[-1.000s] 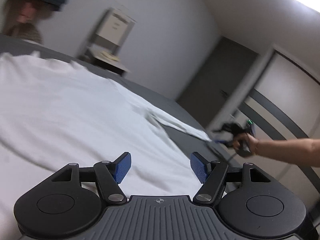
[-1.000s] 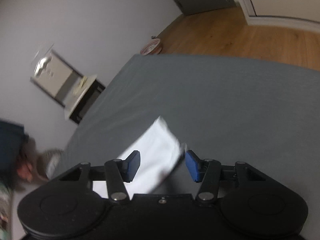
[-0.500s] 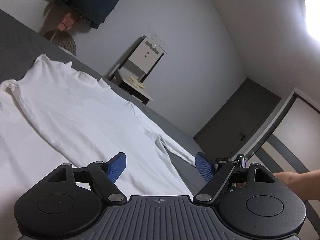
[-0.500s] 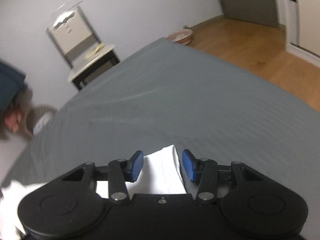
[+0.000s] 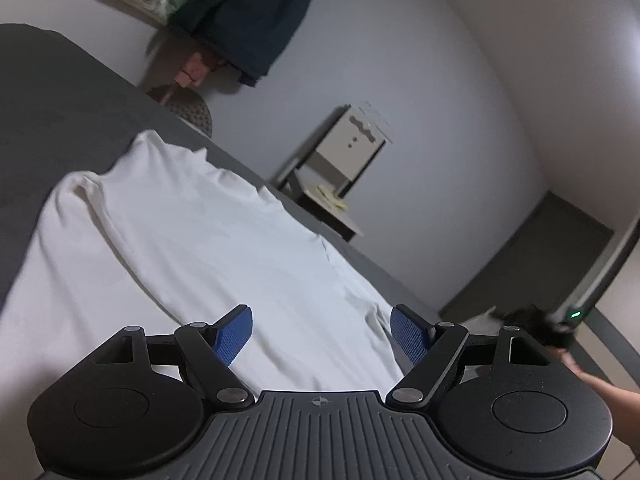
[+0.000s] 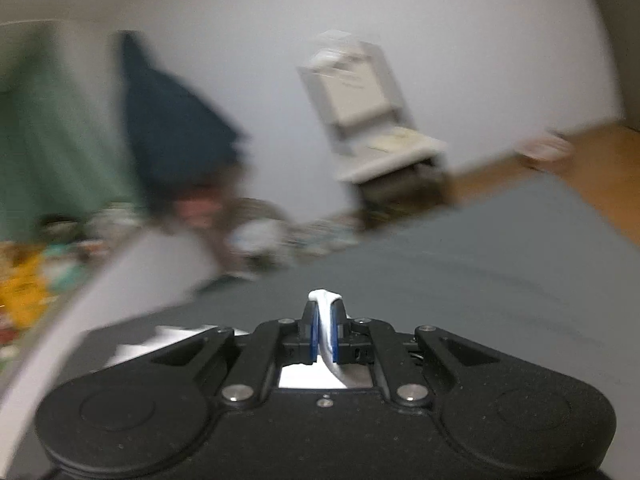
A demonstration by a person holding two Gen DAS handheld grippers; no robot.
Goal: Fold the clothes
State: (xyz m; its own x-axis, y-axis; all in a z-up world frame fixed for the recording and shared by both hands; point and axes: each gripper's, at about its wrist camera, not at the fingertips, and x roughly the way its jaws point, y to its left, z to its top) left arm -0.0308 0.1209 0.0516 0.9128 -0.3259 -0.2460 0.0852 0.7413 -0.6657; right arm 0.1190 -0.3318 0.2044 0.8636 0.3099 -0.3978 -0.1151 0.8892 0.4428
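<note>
White shirt [image 5: 208, 240] flat beneath spread left tool [image 5: 320, 330] | sleeve [image 6: 326, 298] clamped in right tool [image 6: 325, 330]

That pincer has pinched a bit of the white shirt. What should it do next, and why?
Probably carry that pinched sleeve end across and lay it over the body of the white shirt. The right gripper is shut on the cloth, and the shirt lies spread flat on the grey bed, so a sleeve fold looks due. The left gripper is open above the shirt, holding nothing.
</note>
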